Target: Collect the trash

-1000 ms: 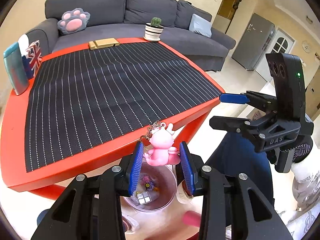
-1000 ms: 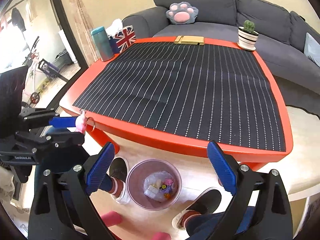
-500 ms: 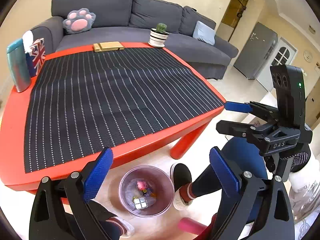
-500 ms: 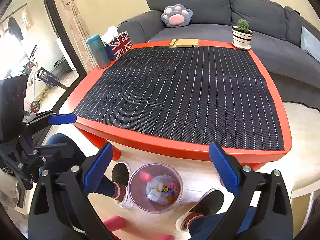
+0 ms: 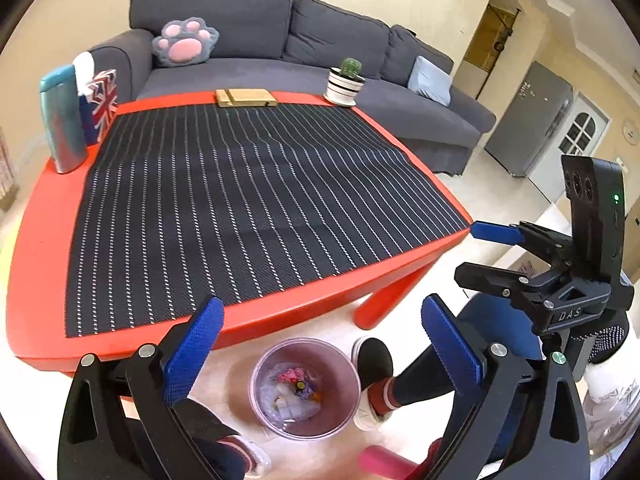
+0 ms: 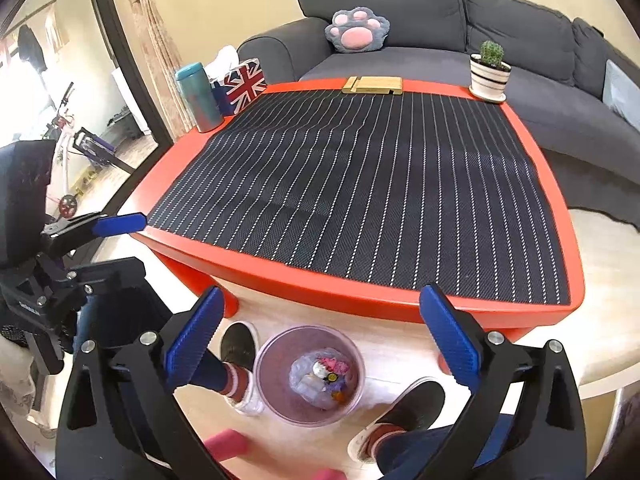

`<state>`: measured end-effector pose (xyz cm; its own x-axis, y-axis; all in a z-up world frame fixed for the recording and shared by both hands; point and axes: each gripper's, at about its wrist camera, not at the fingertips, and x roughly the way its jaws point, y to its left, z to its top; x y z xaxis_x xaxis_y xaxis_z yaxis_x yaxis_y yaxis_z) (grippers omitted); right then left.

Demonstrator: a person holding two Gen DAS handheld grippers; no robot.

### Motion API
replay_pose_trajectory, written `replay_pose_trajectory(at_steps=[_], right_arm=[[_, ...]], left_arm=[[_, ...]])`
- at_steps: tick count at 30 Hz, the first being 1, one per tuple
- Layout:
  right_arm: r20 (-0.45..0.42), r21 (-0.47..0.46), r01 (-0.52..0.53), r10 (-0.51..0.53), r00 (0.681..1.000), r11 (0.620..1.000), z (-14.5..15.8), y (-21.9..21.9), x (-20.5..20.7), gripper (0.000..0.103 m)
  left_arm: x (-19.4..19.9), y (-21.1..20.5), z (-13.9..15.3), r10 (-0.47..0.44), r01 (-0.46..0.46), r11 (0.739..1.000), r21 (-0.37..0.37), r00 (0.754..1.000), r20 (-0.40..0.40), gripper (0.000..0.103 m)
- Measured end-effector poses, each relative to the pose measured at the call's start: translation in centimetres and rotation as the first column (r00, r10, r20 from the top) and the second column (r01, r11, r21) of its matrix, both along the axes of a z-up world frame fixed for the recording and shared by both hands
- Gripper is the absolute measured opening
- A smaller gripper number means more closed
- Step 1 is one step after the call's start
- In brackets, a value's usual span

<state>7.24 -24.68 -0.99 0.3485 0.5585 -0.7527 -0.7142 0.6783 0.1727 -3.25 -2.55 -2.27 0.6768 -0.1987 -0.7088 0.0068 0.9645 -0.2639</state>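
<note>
A translucent purple bin (image 5: 305, 387) stands on the floor by the red table's (image 5: 40, 280) front edge. It holds several small items, among them a pink toy keychain (image 5: 291, 376). The bin also shows in the right wrist view (image 6: 309, 374). My left gripper (image 5: 320, 352) is open and empty above the bin. My right gripper (image 6: 320, 344) is open and empty above it too. Each gripper shows in the other's view, the right (image 5: 496, 233) and the left (image 6: 120, 224).
A dark striped mat (image 5: 240, 200) covers the table. At its far edge stand a teal tumbler (image 5: 62, 120), a Union Jack tissue box (image 5: 102, 100), a wooden block (image 5: 246, 98) and a potted cactus (image 5: 345, 82). A grey sofa (image 5: 280, 40) is behind. The person's feet (image 6: 240, 346) flank the bin.
My left gripper opened and let go of the pink toy keychain, which dropped into the bin. Both grippers rose slightly and stay open.
</note>
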Motion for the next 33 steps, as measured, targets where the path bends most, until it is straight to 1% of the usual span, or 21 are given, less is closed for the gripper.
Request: replay_pose_trajectory(at_steps=[3,5,8,17,19,21,25,26,30,33], right_arm=[[0.017,0.000,0.001,-0.001,1.000,1.000,0.5,0.5,0.3,0.096],[0.030,0.005,0.003,-0.003,1.000,1.000,1.0,0.9,0.7,0.096],[0.051,0.007,0.007,-0.008,0.999,1.000,1.8,1.6,1.2,0.096],[0.130,0.027,0.002,-0.006,0.992,1.000,4.8,3.5,3.6,0.096],[0.143,0.030,0.004,-0.008,0.990,1.000,5.4,3.9,4.3,0.097],[0.152,0.032,0.004,-0.009,0.988,0.999,5.9,4.2,4.9,0.097],[0.146,0.045,-0.008,0.001,0.989,0.999,6.4,4.9,5.8,0.097],[0.144,0.045,-0.010,0.003,0.990,0.999,6.5,5.0,5.9,0.097],[0.133,0.045,-0.021,0.015,0.991,0.999,6.5,5.2,6.6,0.097],[0.130,0.042,-0.028,0.022,0.991,0.999,6.6,5.3,6.8,0.097]], left_arm=[[0.3,0.6,0.3,0.016,-0.016,1.000,0.016,1.000,0.002,0.095],[0.6,0.9,0.7,0.034,-0.035,0.998,0.047,0.999,0.014,0.095],[1.0,1.6,1.2,0.057,-0.059,0.996,0.067,0.998,0.031,0.095],[2.9,3.7,4.0,0.092,-0.105,0.990,0.092,0.987,0.129,0.096],[3.7,4.0,4.4,0.086,-0.098,0.991,0.088,0.988,0.125,0.096],[4.7,4.0,4.6,0.072,-0.085,0.990,0.111,0.991,0.114,0.096],[5.8,4.1,4.8,0.086,-0.102,0.983,0.154,0.990,0.107,0.096],[6.1,4.2,4.9,0.085,-0.100,0.983,0.151,0.991,0.105,0.096],[7.0,5.0,4.6,0.058,-0.064,0.995,0.081,0.995,0.077,0.096],[7.4,5.5,4.3,0.075,-0.079,0.995,0.059,0.995,0.064,0.097]])
